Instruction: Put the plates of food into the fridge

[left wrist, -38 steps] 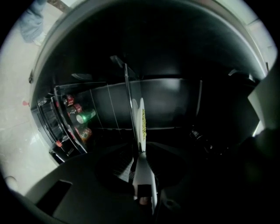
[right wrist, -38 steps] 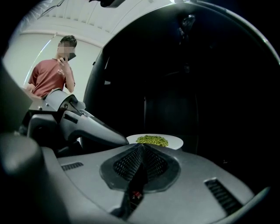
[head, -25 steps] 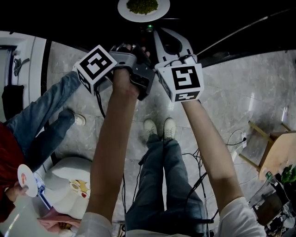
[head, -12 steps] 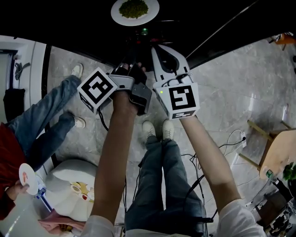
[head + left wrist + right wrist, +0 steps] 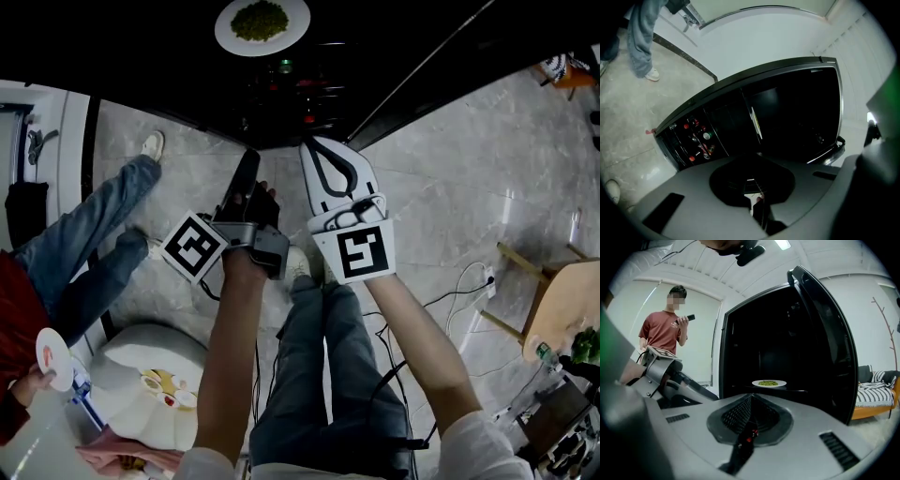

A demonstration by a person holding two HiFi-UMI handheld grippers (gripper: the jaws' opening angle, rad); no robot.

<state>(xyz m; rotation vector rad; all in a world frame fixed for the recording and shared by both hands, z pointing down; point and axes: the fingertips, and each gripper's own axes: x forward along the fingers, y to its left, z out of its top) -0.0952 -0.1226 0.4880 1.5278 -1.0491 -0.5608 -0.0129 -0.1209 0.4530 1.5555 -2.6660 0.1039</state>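
A white plate of green food [image 5: 262, 23] rests on a shelf inside the dark, open fridge [image 5: 141, 37]. In the right gripper view the same plate [image 5: 768, 383] lies straight ahead, beyond my jaws. My left gripper [image 5: 248, 159], with black fingers, is shut and holds nothing. Beside it my right gripper [image 5: 312, 143], with white fingers, is also shut and holds nothing. Both hang over the floor just short of the fridge's front edge. The left gripper view faces the black fridge [image 5: 787, 112] and its door shelf of bottles [image 5: 696, 138].
The fridge door [image 5: 829, 333] stands open at the right. A person in a red shirt [image 5: 663, 331] holds a phone at the left, legs in jeans [image 5: 75, 244]. A white stool [image 5: 141, 375], floor cables [image 5: 469, 281] and a wooden chair [image 5: 562, 300] are nearby.
Both grippers have drawn back from the fridge toward the person holding them. The plate of green food stays on its shelf.
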